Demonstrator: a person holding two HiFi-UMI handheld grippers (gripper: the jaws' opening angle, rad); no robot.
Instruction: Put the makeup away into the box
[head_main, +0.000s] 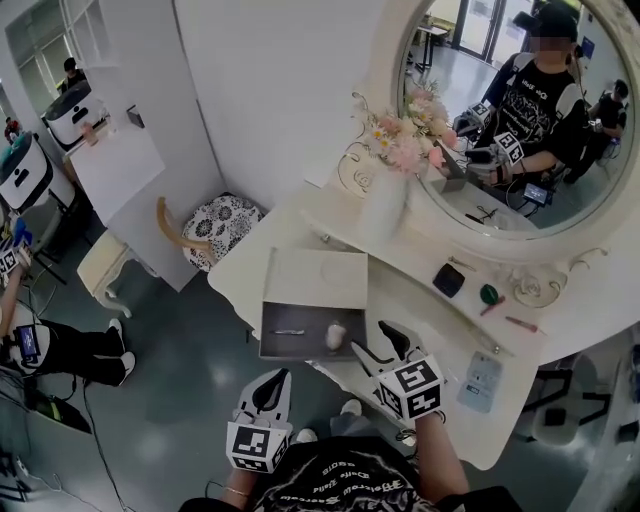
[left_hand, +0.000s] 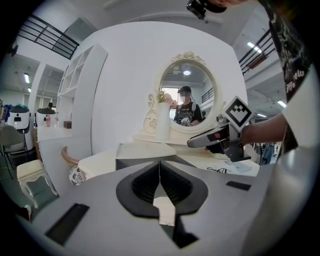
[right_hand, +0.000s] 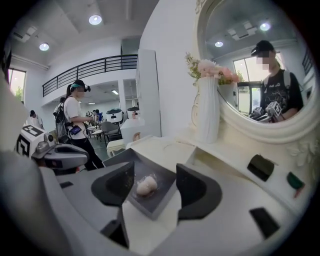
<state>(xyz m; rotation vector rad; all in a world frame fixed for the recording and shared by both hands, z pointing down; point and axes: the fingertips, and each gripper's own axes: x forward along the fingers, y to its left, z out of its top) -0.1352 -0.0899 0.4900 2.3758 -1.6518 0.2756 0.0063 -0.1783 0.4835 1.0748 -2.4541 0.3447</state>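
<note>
A grey open box (head_main: 282, 349) lies on the white vanity, with a white puff (head_main: 335, 335) and a thin stick (head_main: 288, 332) inside. My right gripper (head_main: 377, 342) hovers at the box's right edge, open and holding nothing. In the right gripper view the puff (right_hand: 146, 185) shows between the spread jaws, lying in the box (right_hand: 157, 202) below. My left gripper (head_main: 280, 378) hangs in front of the box, shut with nothing in it; its pads (left_hand: 160, 176) meet. On the tabletop lie a black compact (head_main: 448, 279), a green round item (head_main: 489, 294), a thin pencil (head_main: 524, 324) and a pale palette (head_main: 480, 381).
A white vase of flowers (head_main: 385, 200) stands behind the box, under the oval mirror (head_main: 520, 120). A patterned stool (head_main: 215, 228) sits left of the vanity. Other people stand at the far left (head_main: 40, 340). The vanity's front edge runs just behind both grippers.
</note>
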